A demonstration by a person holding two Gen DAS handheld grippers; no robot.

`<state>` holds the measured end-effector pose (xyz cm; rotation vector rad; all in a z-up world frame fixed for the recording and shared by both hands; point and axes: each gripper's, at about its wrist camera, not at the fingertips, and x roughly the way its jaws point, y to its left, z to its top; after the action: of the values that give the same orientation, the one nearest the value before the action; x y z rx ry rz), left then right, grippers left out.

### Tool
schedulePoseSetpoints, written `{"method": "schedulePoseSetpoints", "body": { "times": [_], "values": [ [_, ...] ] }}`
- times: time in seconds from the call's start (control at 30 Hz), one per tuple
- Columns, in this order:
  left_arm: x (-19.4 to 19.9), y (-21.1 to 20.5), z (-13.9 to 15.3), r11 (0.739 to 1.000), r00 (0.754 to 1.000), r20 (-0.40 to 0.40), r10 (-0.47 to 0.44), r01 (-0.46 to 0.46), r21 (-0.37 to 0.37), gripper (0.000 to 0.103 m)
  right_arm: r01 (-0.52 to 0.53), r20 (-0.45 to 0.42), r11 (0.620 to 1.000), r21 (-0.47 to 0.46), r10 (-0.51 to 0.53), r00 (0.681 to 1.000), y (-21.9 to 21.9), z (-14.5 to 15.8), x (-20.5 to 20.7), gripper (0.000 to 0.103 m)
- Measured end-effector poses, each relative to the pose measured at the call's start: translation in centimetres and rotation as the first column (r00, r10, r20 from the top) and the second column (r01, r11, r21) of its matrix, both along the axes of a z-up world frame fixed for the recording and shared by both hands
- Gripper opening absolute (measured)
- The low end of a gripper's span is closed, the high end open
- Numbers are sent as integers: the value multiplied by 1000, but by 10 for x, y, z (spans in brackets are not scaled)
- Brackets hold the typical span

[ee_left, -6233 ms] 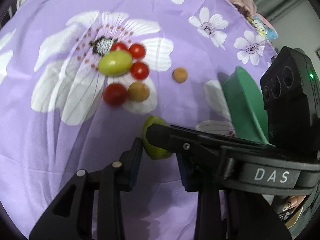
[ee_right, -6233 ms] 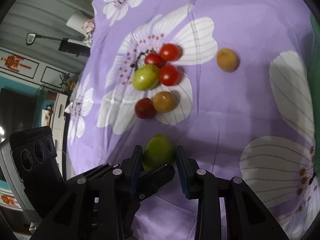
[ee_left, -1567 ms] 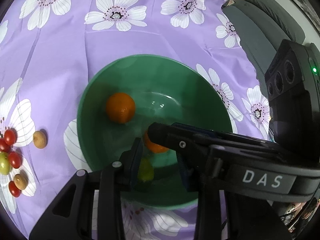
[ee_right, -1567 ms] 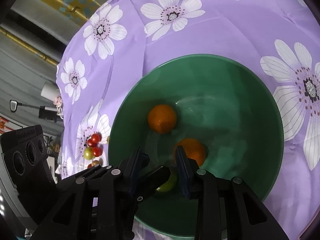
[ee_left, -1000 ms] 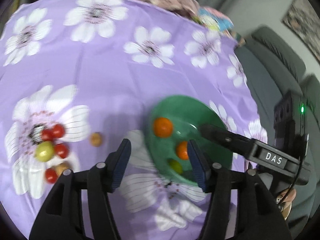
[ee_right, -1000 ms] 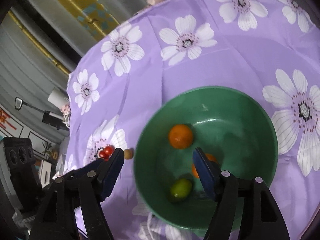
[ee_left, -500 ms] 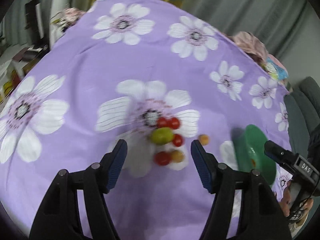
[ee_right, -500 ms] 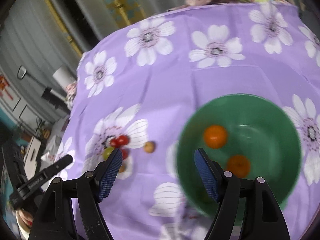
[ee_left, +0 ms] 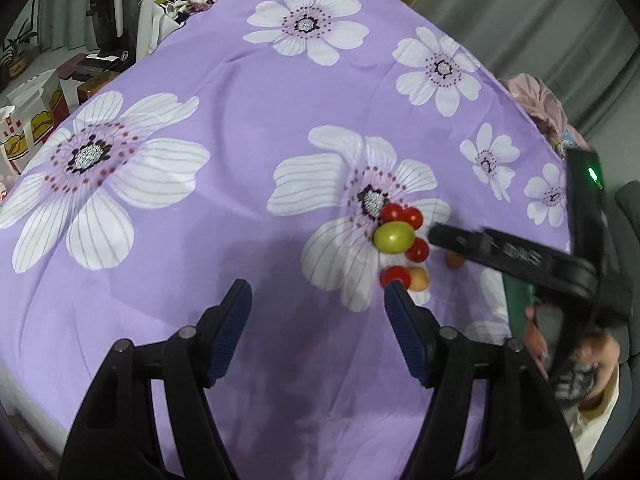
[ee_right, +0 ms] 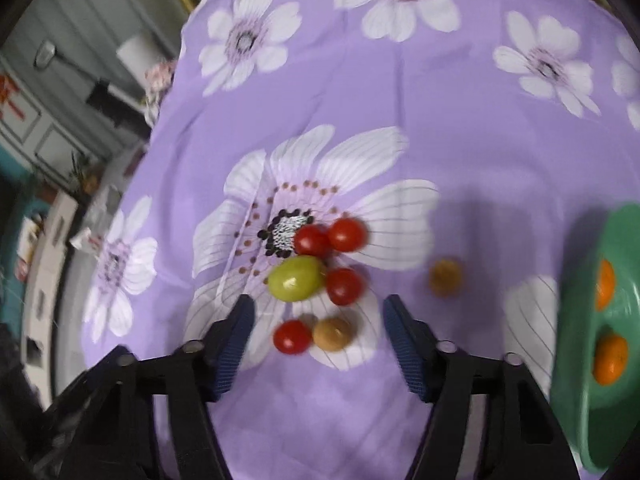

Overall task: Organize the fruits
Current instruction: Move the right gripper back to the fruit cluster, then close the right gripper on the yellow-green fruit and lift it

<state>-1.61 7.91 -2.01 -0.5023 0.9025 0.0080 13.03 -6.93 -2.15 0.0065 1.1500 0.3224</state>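
Just ahead of the right hand-held gripper [ee_right: 316,322], on the purple flowered cloth [ee_right: 360,92] covering the table, lies a small heap of fruit: a green fruit [ee_right: 296,279] touching three red cherry tomatoes [ee_right: 347,234] around it, and nearer the fingertips a fourth red tomato [ee_right: 292,336] beside a brown round fruit [ee_right: 333,333]. That last pair sits in line with the gap between the fingers, whose jaws are closing with nothing pressed between the pads. Another brown fruit [ee_right: 445,277] lies apart, off to the right of the gripper, between the heap and the green bowl [ee_right: 576,340] at the right edge, which holds two oranges [ee_right: 609,359]. The left hand-held gripper [ee_left: 316,308] hovers over bare cloth with its jaws opening wide and nothing between them; the same heap lies just beyond its right fingertip [ee_left: 394,300], with the green fruit [ee_left: 393,237] in the middle. Farther right in that view the right tool's black body crosses in front of the bowl [ee_left: 518,308], and a person's hand [ee_left: 536,340] shows beneath it.
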Motion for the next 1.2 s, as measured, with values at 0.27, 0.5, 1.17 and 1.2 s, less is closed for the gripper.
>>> {"method": "schedulePoseSetpoints", "body": {
  "times": [0.27,0.5,1.17,1.2],
  "values": [
    [-1,1,-7,1000,1000,-13,-20,20,-15,69,-54,-7,985,-166,53,999,38,-23,16,61],
    [-3,3,-9,1000,1000,-17,-20,19,-19,69,-77,34,964,-254,89,995,50,-29,17,57],
    [-2,-16,-3,998,998,-6,-63,63,4,68,-93,-29,995,-27,92,995,12,-13,-13,48],
    [-1,-19,-3,997,997,-7,-71,71,6,68,-85,-36,996,0,85,996,2,-10,-19,48]
  ]
}}
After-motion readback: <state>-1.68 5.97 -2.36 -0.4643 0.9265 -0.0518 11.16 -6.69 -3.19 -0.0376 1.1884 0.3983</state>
